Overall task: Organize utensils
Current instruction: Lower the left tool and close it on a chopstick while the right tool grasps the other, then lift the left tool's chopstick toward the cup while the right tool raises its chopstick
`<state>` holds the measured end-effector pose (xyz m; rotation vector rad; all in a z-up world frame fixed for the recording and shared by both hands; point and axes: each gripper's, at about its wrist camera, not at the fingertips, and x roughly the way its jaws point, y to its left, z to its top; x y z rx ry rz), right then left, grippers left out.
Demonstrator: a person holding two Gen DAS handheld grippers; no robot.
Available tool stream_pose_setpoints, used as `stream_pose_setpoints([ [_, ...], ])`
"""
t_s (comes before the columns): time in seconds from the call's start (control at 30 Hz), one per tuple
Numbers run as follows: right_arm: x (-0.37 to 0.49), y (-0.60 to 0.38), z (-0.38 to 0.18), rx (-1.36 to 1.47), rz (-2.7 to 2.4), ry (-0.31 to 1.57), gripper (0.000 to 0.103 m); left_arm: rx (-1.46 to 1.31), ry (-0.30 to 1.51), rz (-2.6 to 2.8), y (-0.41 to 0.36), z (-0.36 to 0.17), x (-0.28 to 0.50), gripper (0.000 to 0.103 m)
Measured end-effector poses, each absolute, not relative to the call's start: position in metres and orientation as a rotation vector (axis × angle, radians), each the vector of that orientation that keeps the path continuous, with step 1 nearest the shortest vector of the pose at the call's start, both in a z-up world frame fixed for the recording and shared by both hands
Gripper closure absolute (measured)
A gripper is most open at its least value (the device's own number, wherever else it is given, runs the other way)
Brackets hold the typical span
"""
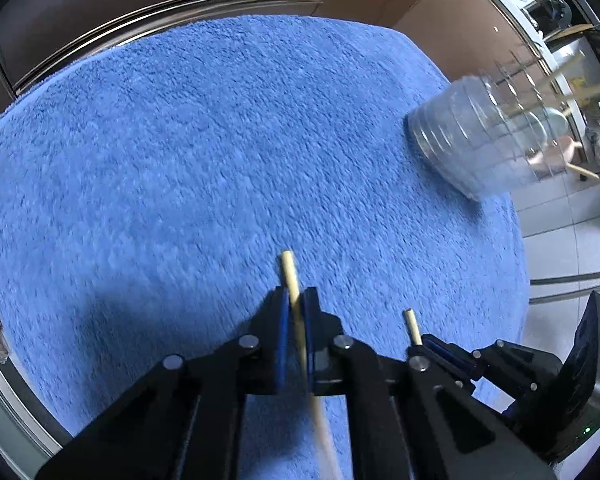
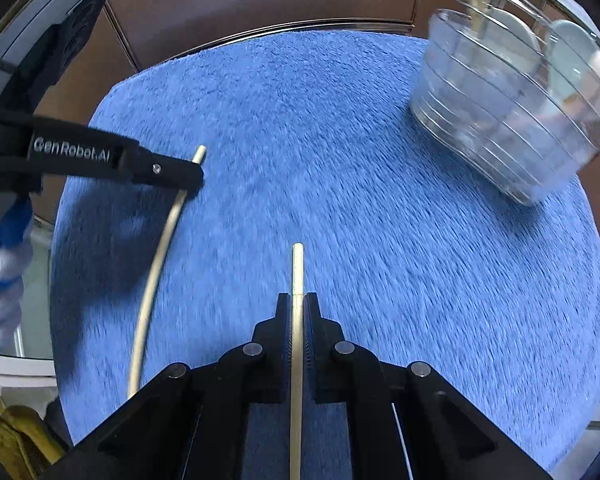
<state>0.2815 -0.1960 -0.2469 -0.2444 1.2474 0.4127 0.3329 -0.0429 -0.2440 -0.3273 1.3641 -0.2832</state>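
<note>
So both tongs are clamped now, the left gripper (image 1: 296,300) pinching one pale wooden chopstick (image 1: 290,272) and the right gripper (image 2: 298,304) another pale wooden chopstick (image 2: 297,268), above the fuzzy blue towel (image 2: 340,160), with the clear ribbed plastic holder (image 2: 500,120), already holding some utensils, waiting for them.

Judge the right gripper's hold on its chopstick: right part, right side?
Reasonable. The right gripper is shut across the chopstick near one end, from above, which suits a thin stick over the flat blue towel. For dropping it upright into the clear holder, the short stub ahead of the pads probably helps.
</note>
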Motion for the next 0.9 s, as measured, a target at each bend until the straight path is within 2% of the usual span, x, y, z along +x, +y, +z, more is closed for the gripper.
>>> stream_pose_setpoints([
  [0.17,0.259,-0.212,-0.234,-0.225,0.392,1.207,0.097,-0.324,1.276,-0.331,-0.05,-0.228,0.316,0.098],
  [0.9,0.154,-0.203,-0.134,-0.257,0.298,0.793,0.097,-0.223,0.906,-0.412,-0.066,-0.122,0.222,0.098],
])
